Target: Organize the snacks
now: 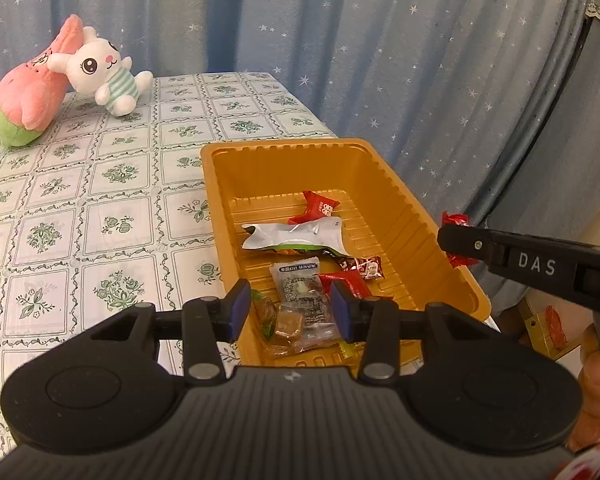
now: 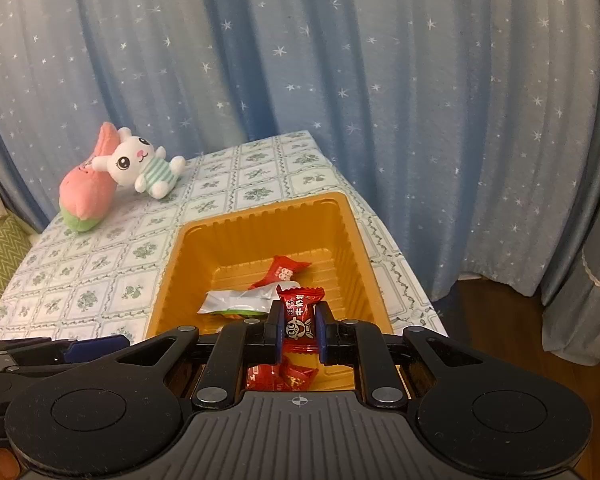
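An orange plastic tray (image 1: 384, 184) sits at the table's right edge and holds several wrapped snacks: a red candy (image 1: 320, 209), a silver pouch (image 1: 296, 236) and a clear-wrapped biscuit (image 1: 300, 280). My left gripper (image 1: 291, 309) is open and empty above the tray's near end. My right gripper (image 2: 299, 330) is shut on a red wrapped candy (image 2: 300, 312) and holds it above the tray (image 2: 188, 248). In the left wrist view the right gripper (image 1: 458, 242) comes in over the tray's right rim with that candy.
A white rabbit plush (image 1: 104, 72) and a pink plush (image 1: 36, 92) lie at the table's far left. A green-patterned tablecloth (image 1: 80, 208) covers the table. Blue star curtains (image 1: 380, 40) hang behind. A yellow box (image 1: 548, 328) stands on the floor to the right.
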`<move>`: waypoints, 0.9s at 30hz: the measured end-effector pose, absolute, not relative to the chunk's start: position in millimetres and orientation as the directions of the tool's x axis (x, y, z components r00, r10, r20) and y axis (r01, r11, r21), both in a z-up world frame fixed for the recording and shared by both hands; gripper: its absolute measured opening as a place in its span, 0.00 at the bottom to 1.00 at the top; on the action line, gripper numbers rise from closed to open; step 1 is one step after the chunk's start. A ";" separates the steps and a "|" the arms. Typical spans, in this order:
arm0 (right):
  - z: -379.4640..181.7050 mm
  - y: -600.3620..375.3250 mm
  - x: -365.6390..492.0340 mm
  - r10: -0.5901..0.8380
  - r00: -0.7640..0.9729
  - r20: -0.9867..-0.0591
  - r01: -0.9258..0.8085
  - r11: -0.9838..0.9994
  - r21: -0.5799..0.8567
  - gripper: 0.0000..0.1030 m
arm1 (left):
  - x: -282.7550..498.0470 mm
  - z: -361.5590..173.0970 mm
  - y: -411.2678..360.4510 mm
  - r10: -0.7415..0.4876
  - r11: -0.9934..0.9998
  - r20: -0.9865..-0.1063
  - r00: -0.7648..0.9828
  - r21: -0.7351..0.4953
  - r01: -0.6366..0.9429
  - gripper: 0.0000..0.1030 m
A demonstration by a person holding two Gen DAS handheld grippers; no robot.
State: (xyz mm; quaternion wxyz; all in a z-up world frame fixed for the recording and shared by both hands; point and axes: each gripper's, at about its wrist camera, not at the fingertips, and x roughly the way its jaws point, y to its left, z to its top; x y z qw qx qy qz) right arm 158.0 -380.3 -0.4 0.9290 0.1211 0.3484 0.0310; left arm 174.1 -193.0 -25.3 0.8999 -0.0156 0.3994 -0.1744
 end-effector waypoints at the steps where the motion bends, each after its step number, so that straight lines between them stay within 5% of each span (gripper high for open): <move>1: -0.7 -380.1 159.6 0.149 0.754 -0.640 0.024 0.967 0.254 0.16 | 174.0 -25.2 -192.2 -0.324 0.940 -0.713 0.622 -0.167 0.299 0.42; 5: -4.1 -380.0 168.4 0.192 0.743 -0.642 -0.003 0.959 0.283 0.17 | 172.4 -25.4 -187.6 -0.318 0.943 -0.708 0.631 -0.168 0.286 0.47; 9: -5.9 -387.9 168.3 0.193 0.753 -0.629 0.038 0.942 0.334 0.63 | 167.9 -25.9 -182.0 -0.303 0.949 -0.704 0.642 -0.160 0.272 0.58; 18: -1.4 -400.7 142.6 0.166 0.753 -0.637 0.094 0.931 0.354 0.63 | 151.1 -21.2 -172.3 -0.268 0.961 -0.688 0.674 -0.146 0.234 0.87; 27: 12.5 -397.2 108.3 0.142 0.740 -0.657 0.108 0.939 0.325 0.64 | 128.7 -3.8 -163.3 -0.252 0.966 -0.679 0.689 -0.139 0.216 1.00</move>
